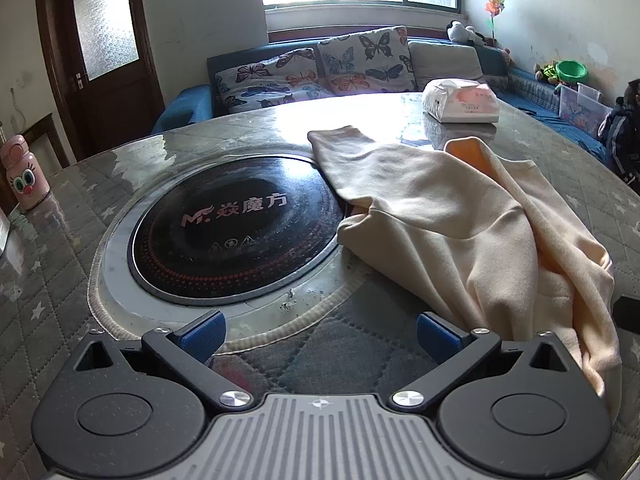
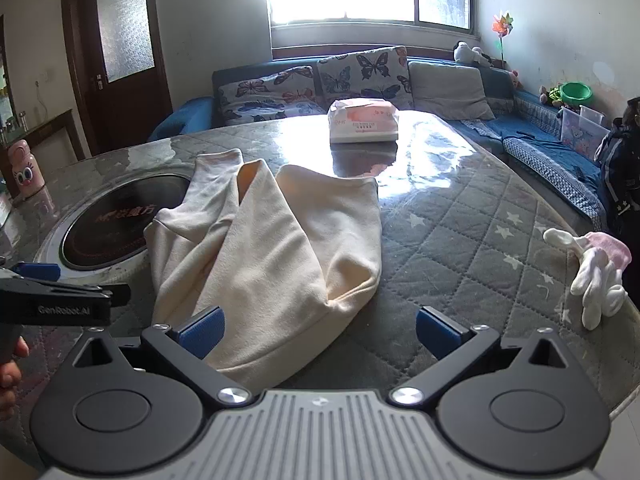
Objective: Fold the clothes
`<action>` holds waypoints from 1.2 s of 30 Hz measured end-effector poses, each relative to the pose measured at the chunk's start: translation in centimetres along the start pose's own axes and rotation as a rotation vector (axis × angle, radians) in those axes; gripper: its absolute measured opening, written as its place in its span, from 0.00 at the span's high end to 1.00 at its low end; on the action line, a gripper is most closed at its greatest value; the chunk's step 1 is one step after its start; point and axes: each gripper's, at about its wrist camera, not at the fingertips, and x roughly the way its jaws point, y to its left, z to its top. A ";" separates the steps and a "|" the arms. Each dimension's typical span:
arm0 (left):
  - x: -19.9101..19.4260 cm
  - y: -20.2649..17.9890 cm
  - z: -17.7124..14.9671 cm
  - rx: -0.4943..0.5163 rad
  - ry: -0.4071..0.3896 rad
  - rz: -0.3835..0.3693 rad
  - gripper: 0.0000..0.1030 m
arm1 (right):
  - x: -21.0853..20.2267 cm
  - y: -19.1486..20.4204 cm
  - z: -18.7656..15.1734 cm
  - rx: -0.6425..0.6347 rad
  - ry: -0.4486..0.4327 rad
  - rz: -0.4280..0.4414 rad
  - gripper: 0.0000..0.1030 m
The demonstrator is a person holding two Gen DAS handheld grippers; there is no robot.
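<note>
A cream garment (image 1: 460,220) lies crumpled on the round table, with a sleeve reaching over the black hotplate (image 1: 236,220) and an orange lining showing at one fold. In the right wrist view the garment (image 2: 272,248) lies straight ahead, its near hem between the fingers. My left gripper (image 1: 318,336) is open and empty, just left of the garment. My right gripper (image 2: 318,332) is open and empty over the garment's near edge. The left gripper (image 2: 36,272) also shows at the left edge of the right wrist view.
A tissue pack (image 2: 363,120) sits at the table's far side. White and pink gloves (image 2: 596,268) lie at the right edge. A pink bottle (image 1: 24,178) stands at the left. A sofa with butterfly cushions (image 1: 320,68) is behind the quilted table cover (image 2: 480,248).
</note>
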 end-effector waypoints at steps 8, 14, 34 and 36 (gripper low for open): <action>-0.1 -0.6 0.1 0.015 0.003 -0.004 0.00 | 0.1 0.4 0.0 -0.010 0.007 0.008 0.00; -0.1 -1.0 0.5 0.027 -0.001 -0.012 0.00 | 0.3 0.1 0.2 -0.001 0.005 0.004 0.00; 1.1 -2.7 2.9 0.069 -0.016 -0.029 0.00 | 2.5 0.2 2.3 -0.010 -0.005 0.028 0.08; 1.1 -3.0 3.2 0.074 -0.023 -0.040 0.00 | 2.6 0.0 2.6 -0.007 -0.010 0.034 0.09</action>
